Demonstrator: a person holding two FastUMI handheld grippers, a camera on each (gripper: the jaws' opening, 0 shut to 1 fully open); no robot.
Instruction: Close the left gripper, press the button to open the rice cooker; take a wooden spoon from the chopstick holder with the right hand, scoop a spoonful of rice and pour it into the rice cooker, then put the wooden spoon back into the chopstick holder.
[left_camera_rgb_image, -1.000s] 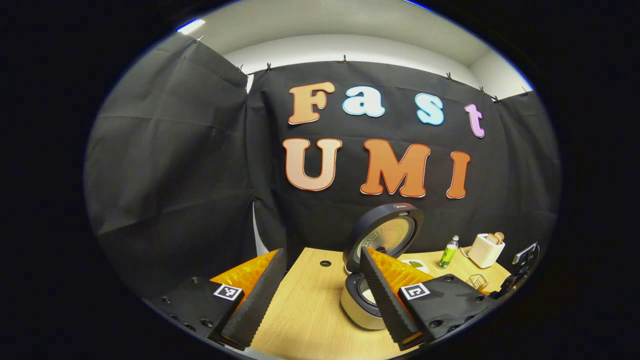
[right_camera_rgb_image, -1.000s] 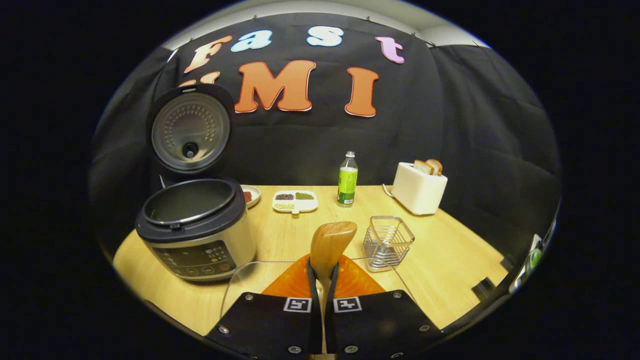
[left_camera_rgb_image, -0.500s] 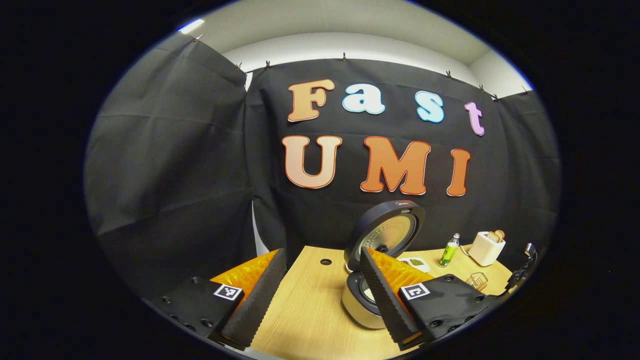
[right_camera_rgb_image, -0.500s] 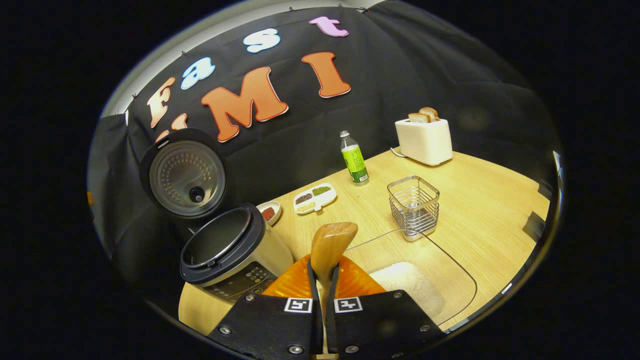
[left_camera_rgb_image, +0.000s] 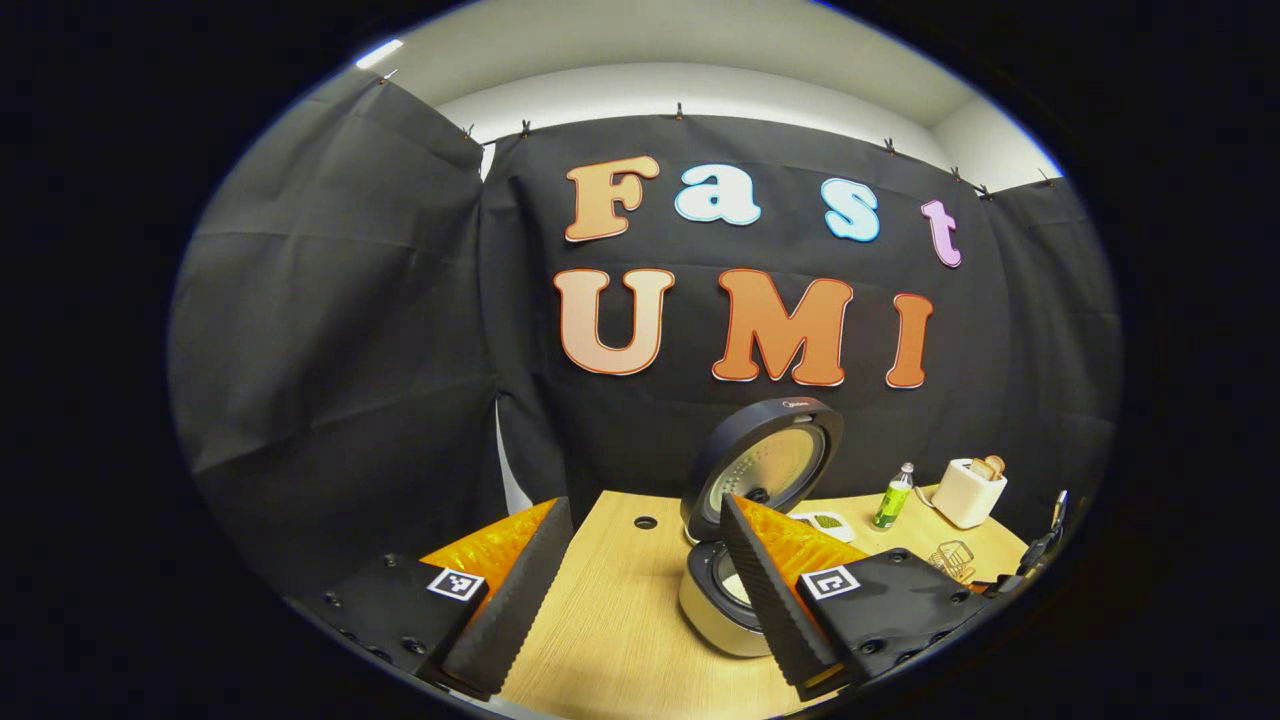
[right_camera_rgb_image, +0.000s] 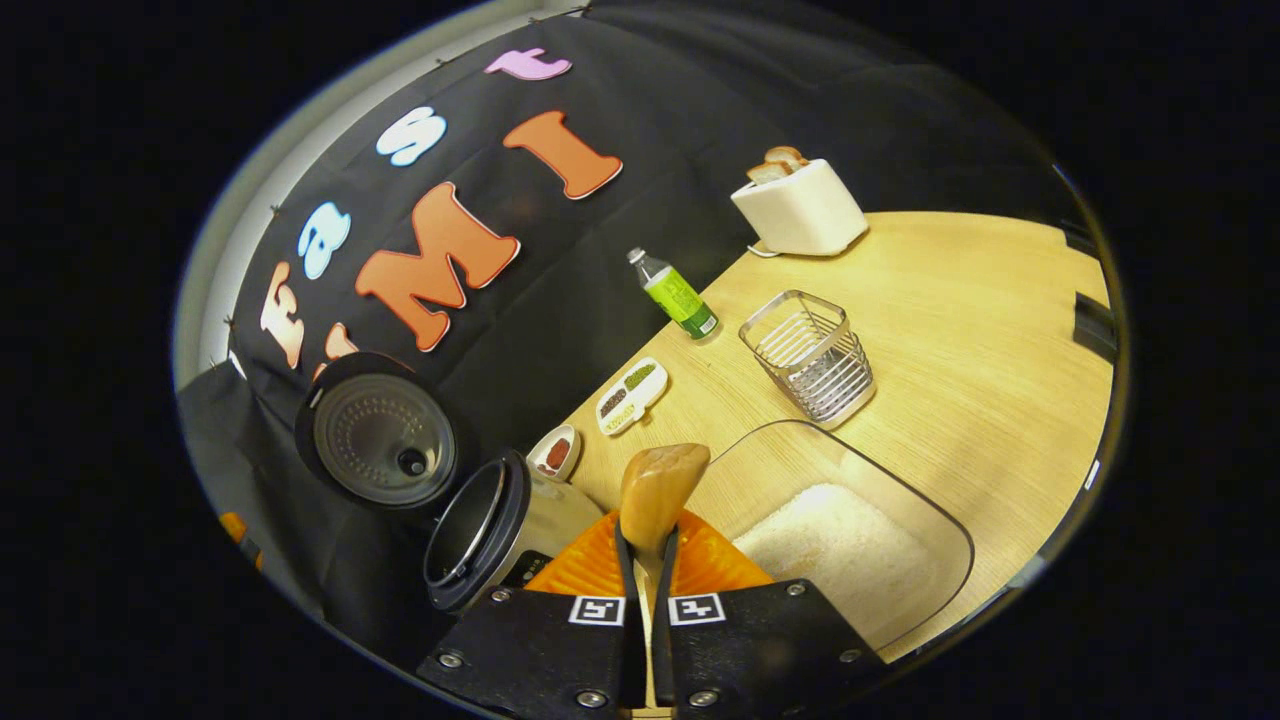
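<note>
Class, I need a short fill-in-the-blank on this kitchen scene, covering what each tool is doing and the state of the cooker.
1. The right tool is shut on the wooden ____.
2. The rice cooker has its lid ____.
3. The left tool has its jaws ____, holding nothing.
4. The wire chopstick holder stands ____ of utensils.

Missing words: spoon; open; open; empty
</note>
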